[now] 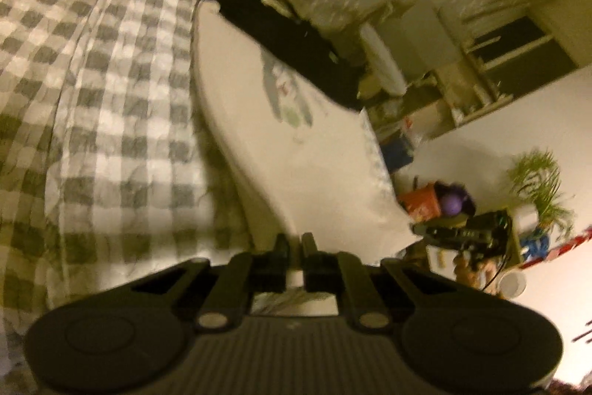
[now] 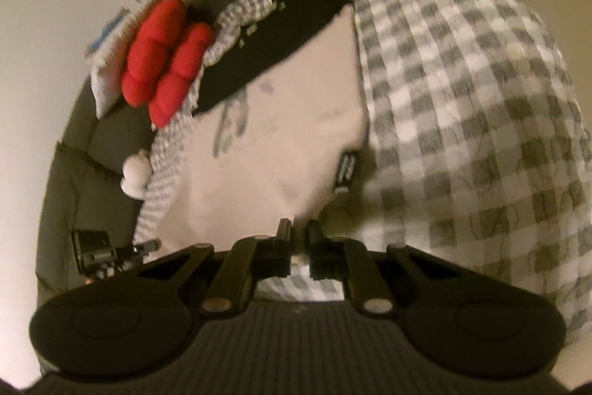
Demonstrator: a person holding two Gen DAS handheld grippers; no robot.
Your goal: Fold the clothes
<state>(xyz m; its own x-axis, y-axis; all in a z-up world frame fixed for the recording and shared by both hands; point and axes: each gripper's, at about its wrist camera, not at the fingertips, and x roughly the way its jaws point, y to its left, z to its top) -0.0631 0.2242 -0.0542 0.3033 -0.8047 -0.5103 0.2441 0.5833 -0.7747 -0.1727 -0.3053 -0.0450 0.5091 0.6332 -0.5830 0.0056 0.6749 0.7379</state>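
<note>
With both sets of jaws clamped on the white shirt [image 1: 296, 150] hem, I fear uneven lifting will drag it across the bed [image 1: 111, 80].

Checked bedspread [image 1: 92, 99], white wall [image 1: 518, 121], shelving [image 1: 492, 62], dim light

Both my views are smeared by motion blur. Ahead of my left claw [image 1: 295, 241], the grey-green print [image 1: 285, 91] on the cream fabric garment [image 1: 296, 150] is unreadable, and a long black cloth [image 1: 281, 24] hides its far edge. The black-and-white tag [image 2: 346, 173] ahead of my right claw [image 2: 299, 232] is too blurred to read.
</note>
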